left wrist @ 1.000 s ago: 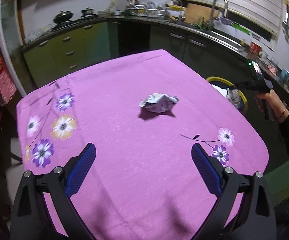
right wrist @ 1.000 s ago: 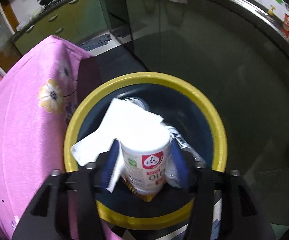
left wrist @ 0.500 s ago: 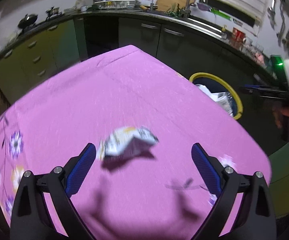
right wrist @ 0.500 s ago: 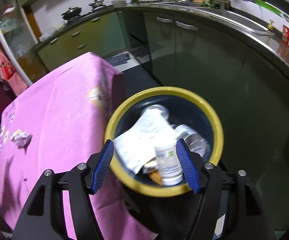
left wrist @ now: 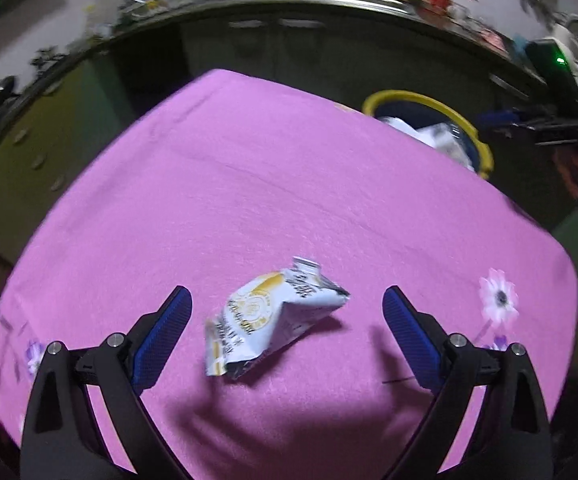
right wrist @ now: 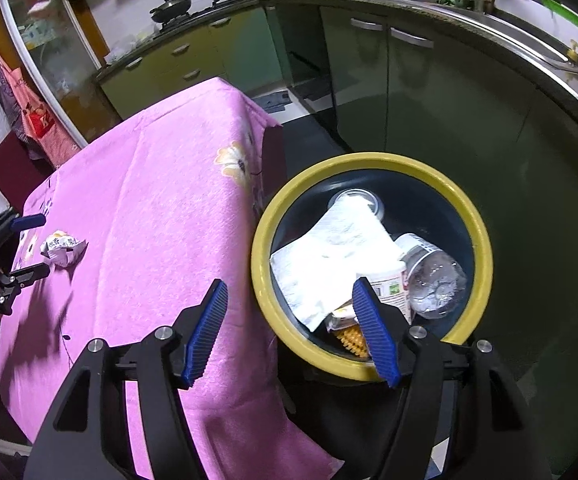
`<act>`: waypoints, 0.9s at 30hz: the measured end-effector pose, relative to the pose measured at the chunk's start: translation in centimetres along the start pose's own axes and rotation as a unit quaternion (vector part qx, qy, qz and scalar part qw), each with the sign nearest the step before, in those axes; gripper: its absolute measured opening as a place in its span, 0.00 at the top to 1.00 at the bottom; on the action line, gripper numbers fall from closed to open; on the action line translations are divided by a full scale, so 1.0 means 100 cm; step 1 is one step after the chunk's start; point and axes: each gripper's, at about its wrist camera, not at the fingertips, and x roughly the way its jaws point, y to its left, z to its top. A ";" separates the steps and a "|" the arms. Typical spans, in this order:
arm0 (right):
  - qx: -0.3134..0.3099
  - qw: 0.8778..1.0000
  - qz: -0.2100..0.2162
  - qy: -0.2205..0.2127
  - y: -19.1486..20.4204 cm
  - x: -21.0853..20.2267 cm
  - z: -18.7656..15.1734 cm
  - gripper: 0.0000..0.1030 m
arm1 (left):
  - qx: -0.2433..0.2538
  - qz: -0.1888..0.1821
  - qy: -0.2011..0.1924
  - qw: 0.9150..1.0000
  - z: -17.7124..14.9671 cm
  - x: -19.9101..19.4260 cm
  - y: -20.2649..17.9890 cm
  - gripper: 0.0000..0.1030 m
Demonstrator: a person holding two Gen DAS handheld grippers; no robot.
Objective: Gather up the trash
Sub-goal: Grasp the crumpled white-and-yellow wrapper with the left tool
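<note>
Left tongs [left wrist: 287, 320], gaping wide and empty, are straddling the crumpled wrapper [left wrist: 273, 320]; squeezing across its puffed middle looks best. Right tongs [right wrist: 289, 328] are hanging spread and empty by the bin [right wrist: 477, 240].

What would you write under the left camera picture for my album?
Open left tongs close in on a crumpled wrapper on the pink tablecloth.

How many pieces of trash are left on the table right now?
1: a crumpled wrapper on the pink tablecloth, between the fingers of the open left gripper. Part of the table lies outside both views, so more may be hidden.
</note>
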 end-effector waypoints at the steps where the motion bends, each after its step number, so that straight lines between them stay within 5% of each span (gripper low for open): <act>1: 0.001 1.000 0.002 0.001 0.001 0.001 0.000 0.37 | 0.003 -0.010 0.005 1.000 0.002 0.003 0.002 0.11; 5: 0.001 1.000 0.008 0.007 0.005 0.004 -0.001 0.37 | 0.021 -0.026 0.014 0.999 0.004 0.014 0.007 0.13; 10: -0.003 1.000 0.010 0.011 0.009 0.004 -0.001 0.37 | 0.033 -0.038 0.031 0.998 0.004 0.027 0.012 0.37; 17: -0.001 1.000 0.013 0.009 0.010 0.000 -0.002 0.37 | 0.047 -0.026 0.028 0.998 -0.006 0.027 0.009 0.49; 27: 0.000 1.000 0.018 0.011 0.011 0.000 -0.005 0.37 | 0.055 0.012 0.027 0.998 -0.015 0.018 -0.011 0.52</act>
